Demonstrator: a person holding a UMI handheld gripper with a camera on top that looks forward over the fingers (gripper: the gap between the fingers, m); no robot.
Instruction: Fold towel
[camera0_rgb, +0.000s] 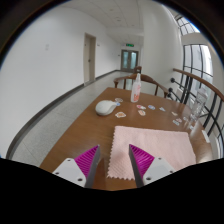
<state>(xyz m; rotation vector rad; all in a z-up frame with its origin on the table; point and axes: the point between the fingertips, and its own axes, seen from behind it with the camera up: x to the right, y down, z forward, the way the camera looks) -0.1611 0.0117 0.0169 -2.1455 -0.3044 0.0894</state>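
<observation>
A pale pink towel (150, 145) with a zigzag edge lies flat on the wooden table (85, 130). My gripper (114, 160) hovers over the towel's near left corner. Its two fingers, with magenta pads (88, 158), stand apart and open; nothing is between them except the towel's edge and table below. The towel's near edge runs just ahead of the right finger.
Farther along the table are a clear bottle with a red cap (136, 88), a white rounded object (105, 106), small white cards (121, 115) and glasses (186, 122) by the right edge. Chairs stand at the far end. A railing (200, 85) runs on the right.
</observation>
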